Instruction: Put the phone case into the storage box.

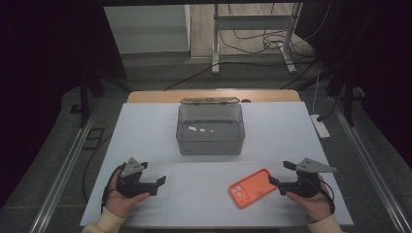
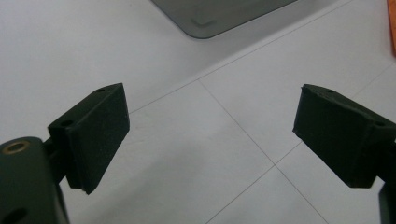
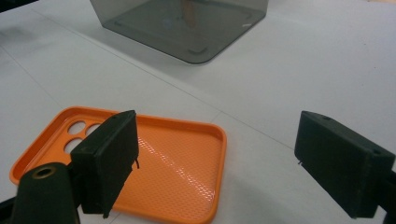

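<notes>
Both grippers, left [image 1: 156,184] and right [image 1: 278,176], I logged with jaws apart, holding nothing. One orange phone case [image 1: 252,188] lay just beside the right; one grey bin [image 1: 210,128] stood beyond.

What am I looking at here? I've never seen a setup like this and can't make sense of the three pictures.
A person sits at a white table with a hand-held gripper in each hand: a tool with two black jaws. The high view looks down from above; the left hand-held gripper and right hand-held gripper both have their jaws apart and hold nothing. The other two pictures come from cameras riding on each tool, looking along its jaws. On the table lie an orange phone case, inside facing up, just ahead of the right tool, and a smoky clear box farther back.
</notes>
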Demonstrator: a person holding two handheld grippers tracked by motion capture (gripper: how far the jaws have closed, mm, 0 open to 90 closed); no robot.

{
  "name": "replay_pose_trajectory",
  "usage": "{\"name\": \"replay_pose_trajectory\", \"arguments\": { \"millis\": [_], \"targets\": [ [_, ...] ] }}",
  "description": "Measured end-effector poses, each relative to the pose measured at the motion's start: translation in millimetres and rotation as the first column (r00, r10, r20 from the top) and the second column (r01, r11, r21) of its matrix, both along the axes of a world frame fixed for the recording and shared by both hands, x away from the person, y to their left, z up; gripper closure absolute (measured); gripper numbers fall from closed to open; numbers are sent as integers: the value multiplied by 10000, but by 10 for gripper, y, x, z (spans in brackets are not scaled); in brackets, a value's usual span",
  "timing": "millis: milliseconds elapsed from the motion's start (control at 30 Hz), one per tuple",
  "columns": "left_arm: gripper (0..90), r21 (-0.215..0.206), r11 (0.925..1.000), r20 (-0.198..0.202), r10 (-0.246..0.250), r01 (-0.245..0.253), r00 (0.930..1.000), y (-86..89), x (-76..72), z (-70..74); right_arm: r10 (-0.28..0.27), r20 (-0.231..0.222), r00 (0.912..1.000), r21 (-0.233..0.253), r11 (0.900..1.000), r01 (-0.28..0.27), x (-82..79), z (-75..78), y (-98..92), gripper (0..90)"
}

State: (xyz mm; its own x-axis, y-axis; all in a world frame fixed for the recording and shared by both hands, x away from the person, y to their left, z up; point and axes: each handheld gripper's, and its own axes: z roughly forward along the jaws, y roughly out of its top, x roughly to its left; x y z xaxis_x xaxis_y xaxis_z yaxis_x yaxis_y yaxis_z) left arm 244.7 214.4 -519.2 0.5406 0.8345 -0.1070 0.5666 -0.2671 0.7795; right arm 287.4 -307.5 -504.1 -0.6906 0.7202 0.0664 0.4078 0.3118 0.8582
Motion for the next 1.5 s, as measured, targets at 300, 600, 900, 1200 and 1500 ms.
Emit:
{"name": "replay_pose_trajectory", "arguments": {
  "millis": [300,600,900,1200,1500],
  "targets": [
    [107,-33,10000,-87,2,-2,10000,0,5,-12,-9,-6,10000,-44,10000,9,-3,1,1,135],
    [108,-50,10000,-114,3,-4,9999,8,2,-15,53,66,10000,-77,10000,-53,-3,3,8,136],
    [108,-49,10000,-145,-33,33,9999,10,2,-14,335,265,9991,-268,9991,-328,-19,19,31,131],
    [109,-50,10000,-185,-62,61,9998,9,-4,-12,370,118,9992,-473,9982,-364,-18,19,32,131],
    [114,-122,9999,-270,-104,101,9996,-1,-8,0,419,91,9991,-467,9981,-414,-15,17,35,134]
  ]
}}
